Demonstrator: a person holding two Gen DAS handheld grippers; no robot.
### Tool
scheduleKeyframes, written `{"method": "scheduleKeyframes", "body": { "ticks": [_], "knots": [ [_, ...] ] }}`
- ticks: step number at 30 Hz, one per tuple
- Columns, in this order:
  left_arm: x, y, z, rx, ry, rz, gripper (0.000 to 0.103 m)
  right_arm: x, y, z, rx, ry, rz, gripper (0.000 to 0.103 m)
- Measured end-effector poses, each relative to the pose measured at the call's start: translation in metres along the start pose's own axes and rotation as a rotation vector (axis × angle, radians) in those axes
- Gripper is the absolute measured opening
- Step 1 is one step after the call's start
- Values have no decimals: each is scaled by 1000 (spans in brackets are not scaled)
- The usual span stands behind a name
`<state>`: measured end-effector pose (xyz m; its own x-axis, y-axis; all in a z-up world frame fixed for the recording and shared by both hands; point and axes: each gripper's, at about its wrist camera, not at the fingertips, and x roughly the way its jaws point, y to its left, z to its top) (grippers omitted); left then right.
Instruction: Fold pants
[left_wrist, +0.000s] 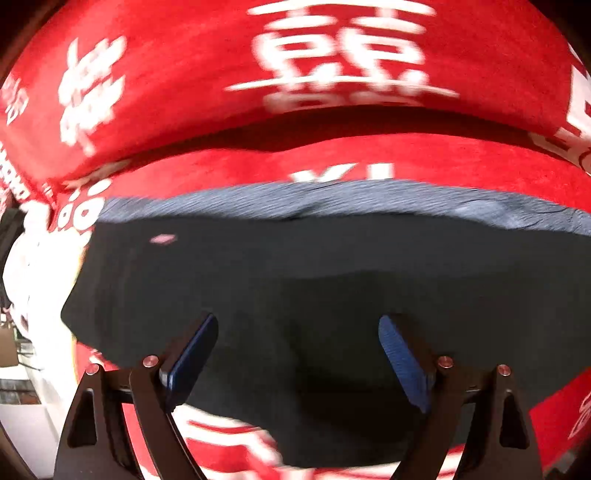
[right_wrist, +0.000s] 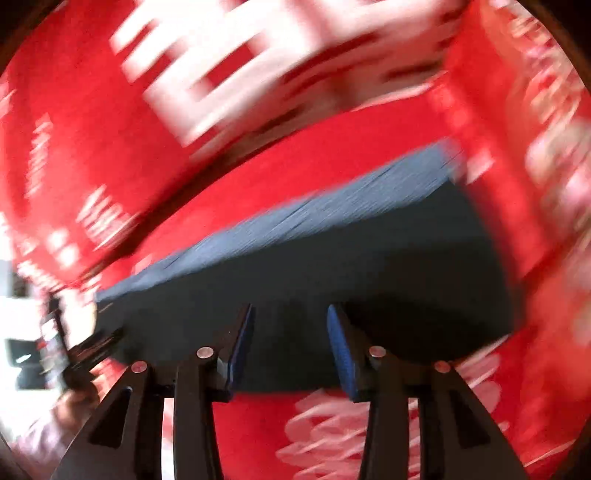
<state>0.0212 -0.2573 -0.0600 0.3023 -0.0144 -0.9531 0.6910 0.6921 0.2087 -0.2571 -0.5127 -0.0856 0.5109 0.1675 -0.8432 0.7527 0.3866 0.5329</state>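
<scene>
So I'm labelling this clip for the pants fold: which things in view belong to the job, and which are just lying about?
Part of the job:
- dark pants, folded
- left gripper, open
- right gripper, open

Just there:
- red cloth with white print under the pants
- blurred dark object at the right-wrist view's left edge

**Red cloth surface, pants on top**

Red cloth (left_wrist: 192, 85) with white printed characters covers the supporting surface; a fold or ridge runs across it. Dark pants (left_wrist: 295, 280) lie flat directly on it, folded, lighter blue-grey strip along far edge. Both views motion-blurred.
</scene>
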Motion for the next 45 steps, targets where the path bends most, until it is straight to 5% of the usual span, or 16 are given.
{"method": "scheduleKeyframes", "body": {
  "ticks": [4,7,12,21,22,24,28,33,37,42,45],
  "knots": [
    [6,64,-4,-9,-1,14,90,64,83,-71,63,145,265,48],
    [8,99,-1,9,-11,44,90,107,136,-114,117,202,366,48],
    [52,153,4,60,-5,65,90,171,195,-149,162,210,384,48],
    [79,191,-2,11,-41,-138,98,199,193,-154,243,180,378,48],
    [76,189,-4,25,-50,-140,98,200,194,-149,256,175,390,41],
    [75,189,-5,56,-56,-137,98,191,204,-139,204,150,325,9],
    [68,192,-18,89,-51,-140,98,169,222,-146,135,119,276,8],
    [65,199,-32,117,-55,-129,98,193,204,-165,162,189,197,8],
    [52,207,-34,70,-6,-116,97,173,210,-163,125,249,139,31],
    [31,183,-22,97,-89,-142,97,118,235,-129,-111,89,12,31],
    [48,160,-16,173,-91,-44,97,125,224,-98,-156,84,-66,30]
  ]
}}
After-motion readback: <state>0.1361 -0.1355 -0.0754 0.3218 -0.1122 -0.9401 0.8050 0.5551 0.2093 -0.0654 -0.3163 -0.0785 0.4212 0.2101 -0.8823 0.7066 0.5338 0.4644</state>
